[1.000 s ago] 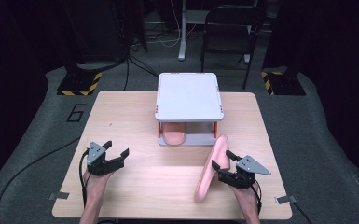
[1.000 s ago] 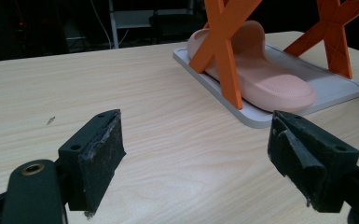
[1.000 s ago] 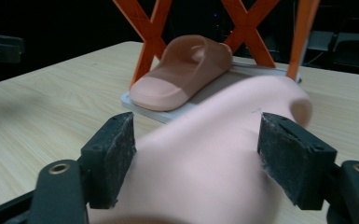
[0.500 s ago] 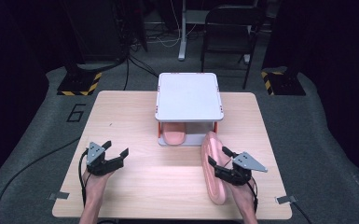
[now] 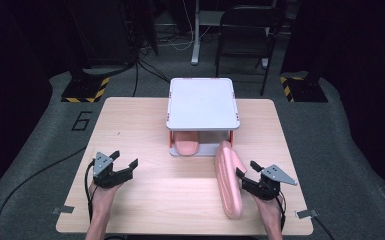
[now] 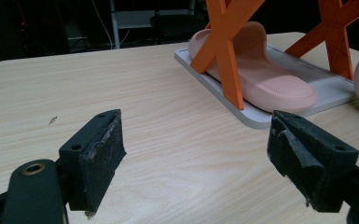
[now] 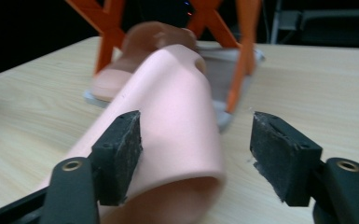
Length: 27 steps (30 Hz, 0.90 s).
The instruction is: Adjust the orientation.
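The right tool, jaws just closing yet apart around the loose pink slipper lying on the worktop beside the rack, risked nudging it away. The left tool waited open.

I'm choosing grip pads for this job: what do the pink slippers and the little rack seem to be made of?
The loose slipper and the slipper on the rack look like soft moulded foam or rubber: matte, one-piece, rounded edges, dimpled footbed. The rack looks like rigid plastic: smooth pale grey shelves and bright orange X-braces, perhaps printed.
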Available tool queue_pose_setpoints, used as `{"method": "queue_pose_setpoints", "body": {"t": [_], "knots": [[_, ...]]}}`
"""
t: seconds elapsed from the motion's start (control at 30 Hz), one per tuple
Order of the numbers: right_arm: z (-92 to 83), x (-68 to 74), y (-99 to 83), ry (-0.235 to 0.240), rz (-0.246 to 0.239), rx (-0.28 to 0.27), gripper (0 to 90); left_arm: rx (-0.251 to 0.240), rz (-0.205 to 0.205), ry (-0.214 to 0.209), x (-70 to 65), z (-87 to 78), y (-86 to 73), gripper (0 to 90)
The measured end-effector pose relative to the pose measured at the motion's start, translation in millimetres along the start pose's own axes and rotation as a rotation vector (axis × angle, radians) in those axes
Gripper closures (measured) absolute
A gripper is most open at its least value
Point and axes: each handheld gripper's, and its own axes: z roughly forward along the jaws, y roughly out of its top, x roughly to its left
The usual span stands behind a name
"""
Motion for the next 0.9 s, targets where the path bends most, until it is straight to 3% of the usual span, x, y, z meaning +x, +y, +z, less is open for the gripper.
{"method": "queue_pose_setpoints", "body": {"t": [0.13,0.2,0.27,0.33,0.4,0.57,0.67,0.9], "knots": [[9.6,25.4,7.1,0.098,-0.043,0.015,31.4,-0.003,-0.002,0.001,0.1,-0.6,0.1,18.6],[18.3,41.5,7.4,0.134,-0.101,0.029,29.8,-0.01,-0.004,0.004,1.0,-1.2,0.2,18.6],[24.9,54.9,5.5,0.174,-0.12,0.047,29.5,-0.007,-0.006,0.002,2.4,-2.6,0.6,18.6],[31.3,64.5,3.1,0.178,-0.155,0.064,29.5,-0.017,-0.01,0.009,3.3,-3.3,0.5,18.6],[35.0,68.4,0.7,0.186,-0.139,0.074,29.5,-0.015,-0.013,0.01,4.3,-4.7,0.8,18.6],[34.4,62.6,0.9,0.178,-0.095,0.058,29.3,-0.015,-0.014,0.012,5.6,-5.4,0.6,18.7],[25.6,52.6,3.7,0.149,-0.081,0.031,27.4,-0.015,-0.011,0.01,3.5,-5.1,0.2,18.7],[3.2,33.6,-2.2,0.111,-0.05,0.03,25.0,-0.005,0.0,-0.004,-0.1,-4.8,-2.5,18.7]]}}
